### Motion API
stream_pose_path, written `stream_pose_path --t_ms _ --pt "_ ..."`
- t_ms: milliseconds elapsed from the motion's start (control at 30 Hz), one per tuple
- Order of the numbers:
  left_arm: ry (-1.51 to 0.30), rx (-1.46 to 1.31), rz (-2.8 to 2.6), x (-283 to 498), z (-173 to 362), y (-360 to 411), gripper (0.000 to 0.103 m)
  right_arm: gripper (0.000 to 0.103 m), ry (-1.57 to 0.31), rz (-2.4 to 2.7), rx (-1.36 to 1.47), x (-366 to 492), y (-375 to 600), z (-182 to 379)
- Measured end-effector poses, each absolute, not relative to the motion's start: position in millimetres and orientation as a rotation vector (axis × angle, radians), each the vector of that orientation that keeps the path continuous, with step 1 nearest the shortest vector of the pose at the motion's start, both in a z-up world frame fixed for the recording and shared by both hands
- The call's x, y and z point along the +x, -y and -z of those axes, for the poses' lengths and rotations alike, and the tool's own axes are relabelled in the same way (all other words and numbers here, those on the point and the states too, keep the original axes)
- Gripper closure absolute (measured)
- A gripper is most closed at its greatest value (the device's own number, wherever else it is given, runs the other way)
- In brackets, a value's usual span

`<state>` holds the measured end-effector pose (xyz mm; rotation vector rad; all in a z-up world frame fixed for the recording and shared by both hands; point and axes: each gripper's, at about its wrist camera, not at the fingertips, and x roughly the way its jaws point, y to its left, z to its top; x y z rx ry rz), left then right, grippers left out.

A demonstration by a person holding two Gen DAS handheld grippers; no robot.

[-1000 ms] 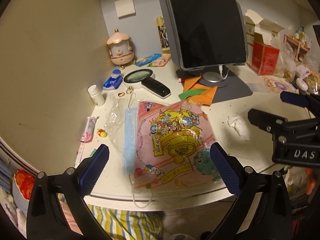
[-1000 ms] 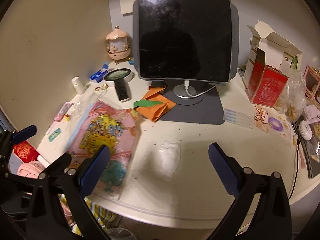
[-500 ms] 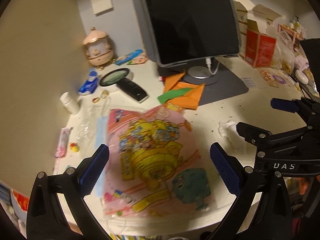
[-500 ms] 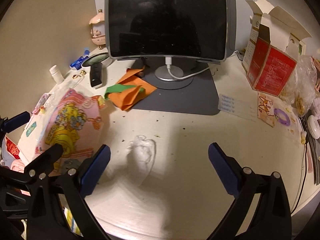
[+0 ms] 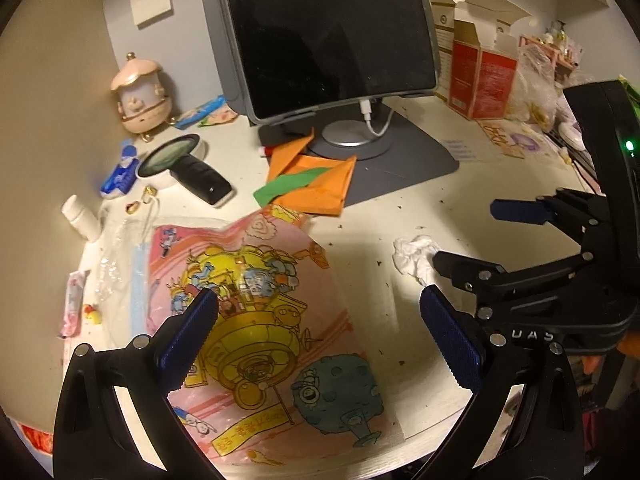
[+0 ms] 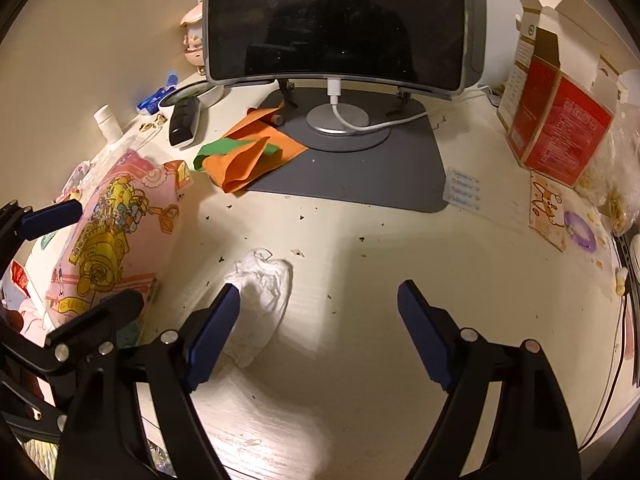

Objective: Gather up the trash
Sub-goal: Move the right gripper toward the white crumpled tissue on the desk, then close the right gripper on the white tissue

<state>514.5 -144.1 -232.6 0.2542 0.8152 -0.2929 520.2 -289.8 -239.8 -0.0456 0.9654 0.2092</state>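
A crumpled white tissue (image 6: 262, 280) lies on the cream desk (image 6: 400, 264); it also shows in the left wrist view (image 5: 414, 254). My right gripper (image 6: 318, 328) is open, low over the desk, with its left fingertip (image 6: 218, 324) right beside the tissue. My left gripper (image 5: 320, 336) is open and empty above a pink cartoon-printed plastic bag (image 5: 264, 320), which also shows in the right wrist view (image 6: 112, 232). Orange and green folded paper (image 6: 248, 152) lies in front of the monitor. A blue face mask (image 5: 138, 280) lies left of the bag.
A dark monitor (image 6: 336, 20) on a round stand and grey mat (image 6: 372, 176) fills the back. Open red and white boxes (image 6: 556, 128) and bagged snacks stand at the right. A magnifier (image 5: 172, 156), white bottle (image 5: 80, 216) and pink carousel ornament (image 5: 142, 94) sit at the left.
Both grippers have moved forward and lower over the desk. The right one has closed in on the tissue; the left one has shifted right over the pink bag.
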Motion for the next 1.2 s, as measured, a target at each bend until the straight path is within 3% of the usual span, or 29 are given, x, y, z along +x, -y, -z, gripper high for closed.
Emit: stream_pose_path --t_ms 267,333,667,767,833,1200 --pt "-0.839 0.254 0.357 511 243 137 0.005 0.032 -0.979 -0.261 -0.06 526 280 241" --pt "-0.842 0.244 0.379 510 245 136 0.005 0.04 -0.983 -0.269 -0.063 526 278 242" --pt "-0.846 0.249 0.403 513 251 140 0.005 0.053 -1.001 -0.293 -0.052 527 274 247" --pt "-0.845 0.253 0.409 513 251 142 0.005 0.063 -1.003 -0.308 -0.046 527 271 246" --pt "-0.847 0.25 0.409 512 251 142 0.005 0.076 -0.999 -0.319 -0.05 526 268 245" --pt "-0.854 0.236 0.423 507 254 143 0.005 0.092 -0.983 -0.295 -0.001 520 276 238"
